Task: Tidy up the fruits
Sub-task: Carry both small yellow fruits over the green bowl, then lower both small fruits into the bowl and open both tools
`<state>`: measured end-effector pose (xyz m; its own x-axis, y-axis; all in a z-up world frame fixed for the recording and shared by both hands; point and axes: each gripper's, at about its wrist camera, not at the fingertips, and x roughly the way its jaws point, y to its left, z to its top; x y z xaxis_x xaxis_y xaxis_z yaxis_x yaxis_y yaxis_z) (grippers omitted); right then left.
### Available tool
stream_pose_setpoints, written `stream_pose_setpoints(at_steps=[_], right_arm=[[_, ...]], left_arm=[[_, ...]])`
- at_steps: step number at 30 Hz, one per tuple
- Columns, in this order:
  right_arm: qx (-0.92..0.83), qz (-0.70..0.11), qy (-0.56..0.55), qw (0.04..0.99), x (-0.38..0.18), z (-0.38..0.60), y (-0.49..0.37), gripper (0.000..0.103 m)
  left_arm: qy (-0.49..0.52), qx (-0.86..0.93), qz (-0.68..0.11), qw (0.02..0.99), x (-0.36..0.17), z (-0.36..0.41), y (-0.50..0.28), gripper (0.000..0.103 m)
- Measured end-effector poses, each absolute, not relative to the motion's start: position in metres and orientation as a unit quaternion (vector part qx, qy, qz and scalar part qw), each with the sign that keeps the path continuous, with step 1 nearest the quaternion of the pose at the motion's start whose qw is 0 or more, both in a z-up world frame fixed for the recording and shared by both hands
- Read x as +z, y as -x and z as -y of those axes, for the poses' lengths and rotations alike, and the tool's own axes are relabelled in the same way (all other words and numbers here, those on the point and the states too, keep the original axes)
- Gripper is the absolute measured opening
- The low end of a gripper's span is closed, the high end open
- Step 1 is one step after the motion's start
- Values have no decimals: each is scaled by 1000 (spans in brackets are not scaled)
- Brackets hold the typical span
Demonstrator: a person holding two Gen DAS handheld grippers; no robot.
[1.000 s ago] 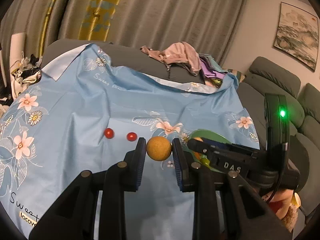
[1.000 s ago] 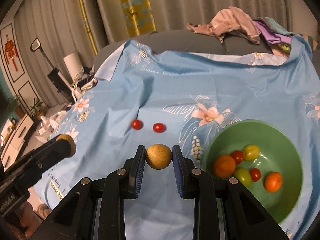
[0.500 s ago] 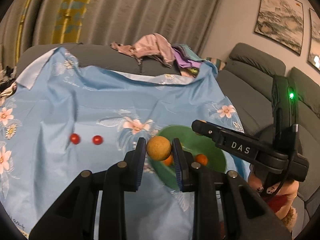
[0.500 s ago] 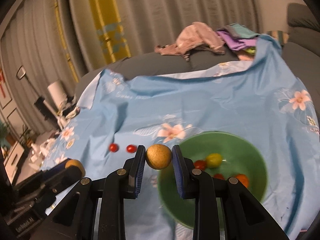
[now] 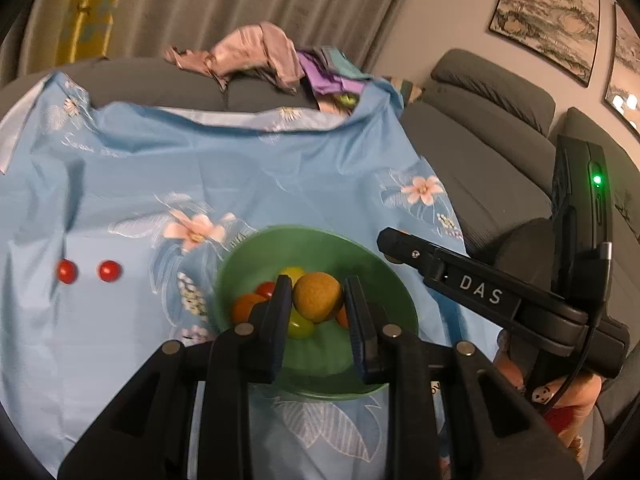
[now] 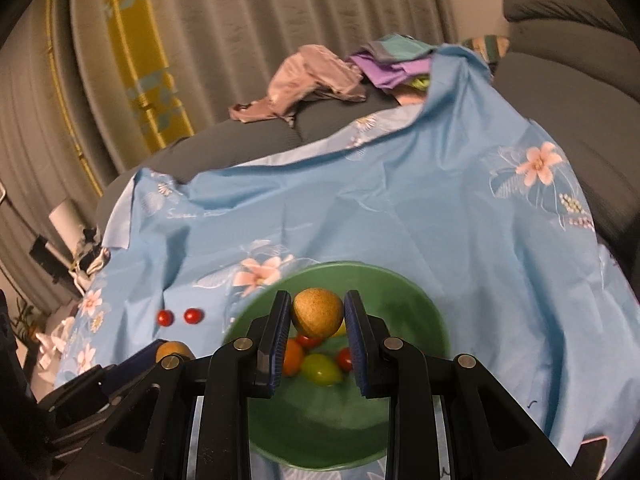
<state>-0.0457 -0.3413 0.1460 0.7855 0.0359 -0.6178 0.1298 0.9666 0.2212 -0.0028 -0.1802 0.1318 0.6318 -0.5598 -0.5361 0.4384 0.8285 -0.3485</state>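
Observation:
My left gripper (image 5: 318, 300) is shut on a tan round fruit (image 5: 318, 297) and holds it over the green bowl (image 5: 372, 268). My right gripper (image 6: 318, 318) is shut on a second tan round fruit (image 6: 317, 312), also over the green bowl (image 6: 400, 300). The bowl holds several small fruits: orange, red, yellow and green ones (image 6: 320, 368). Two red cherry tomatoes (image 5: 109, 271) (image 5: 66, 271) lie on the blue cloth left of the bowl; they also show in the right wrist view (image 6: 193, 315) (image 6: 165, 317). The right gripper's body (image 5: 480, 292) shows in the left wrist view.
A blue floral cloth (image 5: 240, 168) covers a grey sofa. A pile of clothes (image 5: 260, 56) lies on the sofa back. More grey sofa cushions (image 5: 492, 92) stand at the right. Curtains hang behind.
Both grippers have moved right, from beside the two cherry tomatoes to above the green bowl, each still holding its tan fruit.

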Motion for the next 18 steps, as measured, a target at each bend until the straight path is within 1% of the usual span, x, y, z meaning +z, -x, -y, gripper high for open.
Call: stream_pose_setpoints(at_steps=[18], right_arm=[[-56,-410,-164,896,98,381,21,28]], left_arm=[[61,-291,-410,862,94,225,-27,27]])
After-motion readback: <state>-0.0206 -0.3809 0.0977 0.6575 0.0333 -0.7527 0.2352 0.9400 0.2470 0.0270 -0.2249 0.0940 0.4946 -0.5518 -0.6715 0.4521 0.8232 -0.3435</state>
